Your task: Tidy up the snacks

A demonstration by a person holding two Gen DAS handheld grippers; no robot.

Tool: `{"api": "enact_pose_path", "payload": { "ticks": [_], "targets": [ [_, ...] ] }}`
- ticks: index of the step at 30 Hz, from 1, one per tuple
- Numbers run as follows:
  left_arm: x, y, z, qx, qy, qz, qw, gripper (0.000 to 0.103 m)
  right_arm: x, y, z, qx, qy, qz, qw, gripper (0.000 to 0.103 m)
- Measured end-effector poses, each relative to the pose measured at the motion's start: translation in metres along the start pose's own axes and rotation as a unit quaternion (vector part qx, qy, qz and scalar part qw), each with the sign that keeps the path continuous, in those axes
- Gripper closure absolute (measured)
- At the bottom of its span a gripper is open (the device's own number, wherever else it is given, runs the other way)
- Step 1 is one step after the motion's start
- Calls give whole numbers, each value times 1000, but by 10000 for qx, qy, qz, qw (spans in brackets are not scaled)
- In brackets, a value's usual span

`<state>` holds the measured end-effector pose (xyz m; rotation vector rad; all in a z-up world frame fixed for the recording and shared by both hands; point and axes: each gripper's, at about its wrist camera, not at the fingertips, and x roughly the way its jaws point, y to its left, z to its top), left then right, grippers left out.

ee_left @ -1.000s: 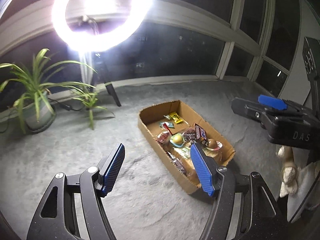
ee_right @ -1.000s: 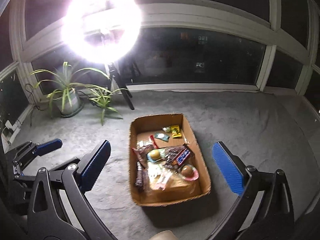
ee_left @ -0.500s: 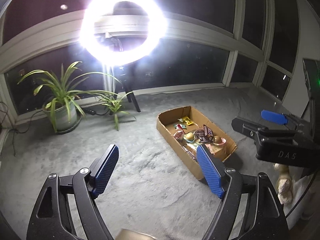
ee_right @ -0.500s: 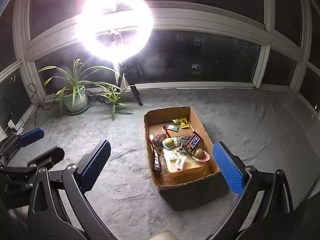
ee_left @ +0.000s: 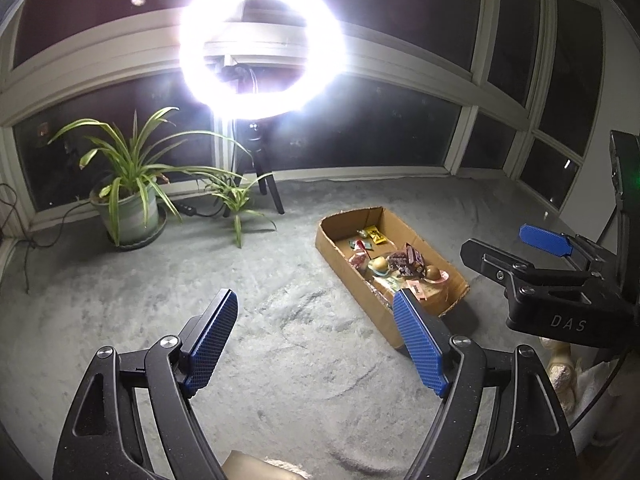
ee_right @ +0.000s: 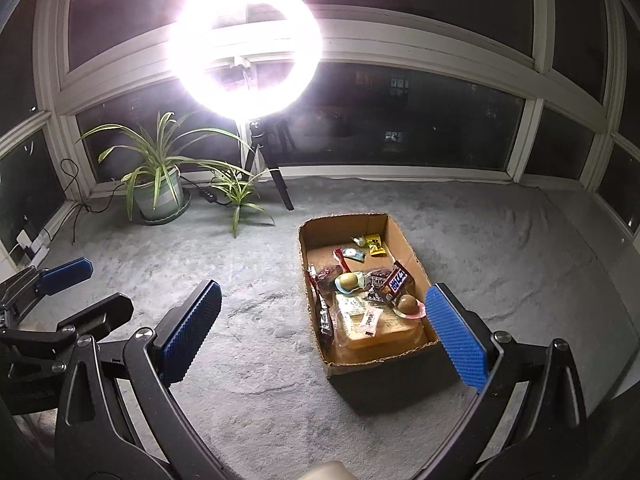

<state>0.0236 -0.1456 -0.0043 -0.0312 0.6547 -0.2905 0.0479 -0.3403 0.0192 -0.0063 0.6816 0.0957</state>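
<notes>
An open cardboard box sits on the grey carpet, filled with several snacks: a yellow packet, a brown chocolate bar, round cakes and a large wrapped bread pack. My left gripper hovers open over bare carpet to the left of the box, nothing between its blue pads. My right gripper is open too, held back from the box's near end, empty. Each gripper shows at the edge of the other's view.
A bright ring light on a tripod stands at the window. Two potted spider plants and a cable sit at the back left. A pale soft toy lies low at the right in the left wrist view.
Both grippers have drawn back from the box, which now looks smaller and farther. The left jaws have spread a little wider. The snacks lie as before.
</notes>
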Motion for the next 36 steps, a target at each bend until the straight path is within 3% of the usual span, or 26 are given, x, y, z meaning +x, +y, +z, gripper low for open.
{"api": "enact_pose_path", "payload": {
  "ticks": [36],
  "targets": [
    [-6, 0, 0, 97, -97, 19, 9999, 23, 8, 4, -7, -57, 130, 131, 9998, 0]
  ]
}}
